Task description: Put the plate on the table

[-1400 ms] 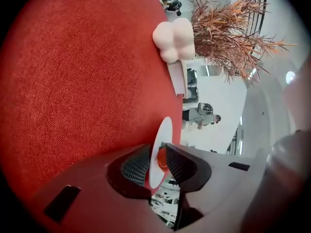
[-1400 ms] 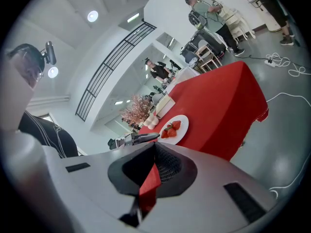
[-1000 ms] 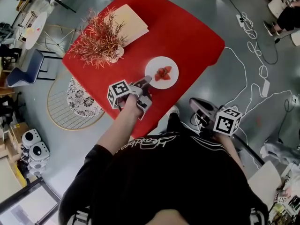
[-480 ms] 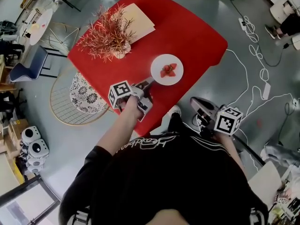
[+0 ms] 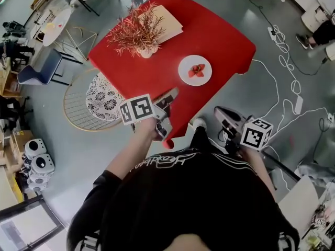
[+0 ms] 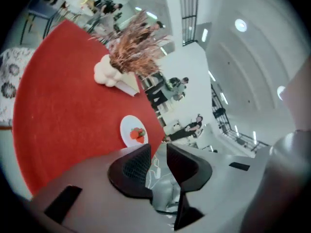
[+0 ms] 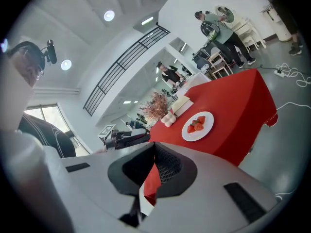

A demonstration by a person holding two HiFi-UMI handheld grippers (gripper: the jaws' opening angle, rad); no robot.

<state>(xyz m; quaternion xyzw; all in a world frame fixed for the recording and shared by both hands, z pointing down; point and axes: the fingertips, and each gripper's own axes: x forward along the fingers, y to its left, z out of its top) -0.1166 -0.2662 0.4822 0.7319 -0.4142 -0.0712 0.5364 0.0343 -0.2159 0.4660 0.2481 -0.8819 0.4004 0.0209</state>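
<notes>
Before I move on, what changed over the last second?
The left gripper pulled back from the plate toward the person, empty, its jaws closing. The plate with strawberries stayed put on the red table; the right gripper stayed low, shut.

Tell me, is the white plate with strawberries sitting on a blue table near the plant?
Not quite: the table is red, not blue. The head view shows it. The rest is right: the white plate with strawberries sits on that table, near the plant.
</notes>
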